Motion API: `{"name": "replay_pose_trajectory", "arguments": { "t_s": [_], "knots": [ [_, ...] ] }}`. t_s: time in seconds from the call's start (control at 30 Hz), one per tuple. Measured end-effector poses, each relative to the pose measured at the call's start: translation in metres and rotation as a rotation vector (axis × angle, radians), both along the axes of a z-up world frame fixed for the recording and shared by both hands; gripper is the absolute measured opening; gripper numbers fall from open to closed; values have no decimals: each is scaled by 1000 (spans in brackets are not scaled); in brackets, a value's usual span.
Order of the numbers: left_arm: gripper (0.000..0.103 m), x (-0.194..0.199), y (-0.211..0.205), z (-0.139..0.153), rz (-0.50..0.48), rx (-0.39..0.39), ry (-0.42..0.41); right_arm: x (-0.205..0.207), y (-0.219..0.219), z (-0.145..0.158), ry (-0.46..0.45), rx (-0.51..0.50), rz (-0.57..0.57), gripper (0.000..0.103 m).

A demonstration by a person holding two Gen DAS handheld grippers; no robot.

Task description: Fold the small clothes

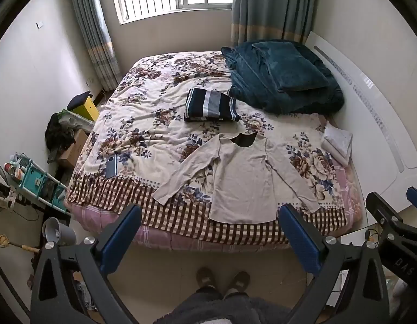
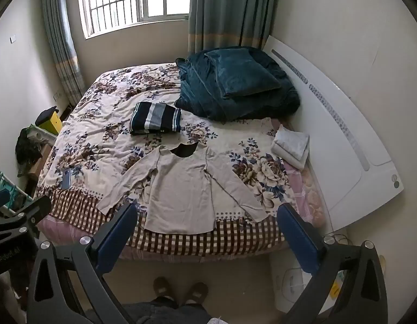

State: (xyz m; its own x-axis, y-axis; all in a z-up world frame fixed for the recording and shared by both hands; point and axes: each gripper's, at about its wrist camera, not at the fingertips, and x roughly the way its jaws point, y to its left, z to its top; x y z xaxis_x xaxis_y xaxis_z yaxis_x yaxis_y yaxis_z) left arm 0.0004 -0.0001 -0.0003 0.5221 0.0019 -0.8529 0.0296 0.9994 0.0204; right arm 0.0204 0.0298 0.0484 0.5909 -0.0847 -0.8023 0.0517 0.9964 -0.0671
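Beige shirt [image 1: 242, 181] lies flat near the bed [image 1: 154, 113] edge; I hold left hand-held gripper [image 1: 208, 236] and right hand-held gripper [image 2: 208, 233] wide open, empty. A careless pinch risks snagging the bedspread.

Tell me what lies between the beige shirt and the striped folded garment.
Only bare floral bedspread separates beige shirt from striped folded garment; both views show it.

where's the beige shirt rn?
Beige shirt lies spread flat at the bed's near edge, centred in both views, just before the folded striped garment.
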Motion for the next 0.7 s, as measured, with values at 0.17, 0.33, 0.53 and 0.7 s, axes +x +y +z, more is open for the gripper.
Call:
{"name": "replay_pose_trajectory", "arguments": {
  "t_s": [0.17, 0.33, 0.53, 0.7],
  "knots": [
    [103, 0, 0, 0, -3, -5, -5, 1, 2, -1, 3, -2, -2, 103],
    [103, 0, 0, 0, -2, -3, -4, 2, 3, -2, 4, -5, -1, 103],
    [103, 0, 0, 0, 1, -4, -7, 3, 4, -3, 4, -7, -1, 103],
    [103, 0, -1, 0, 1, -2, -12, 2, 6, -3, 5, -9, 0, 103]
  ]
}}
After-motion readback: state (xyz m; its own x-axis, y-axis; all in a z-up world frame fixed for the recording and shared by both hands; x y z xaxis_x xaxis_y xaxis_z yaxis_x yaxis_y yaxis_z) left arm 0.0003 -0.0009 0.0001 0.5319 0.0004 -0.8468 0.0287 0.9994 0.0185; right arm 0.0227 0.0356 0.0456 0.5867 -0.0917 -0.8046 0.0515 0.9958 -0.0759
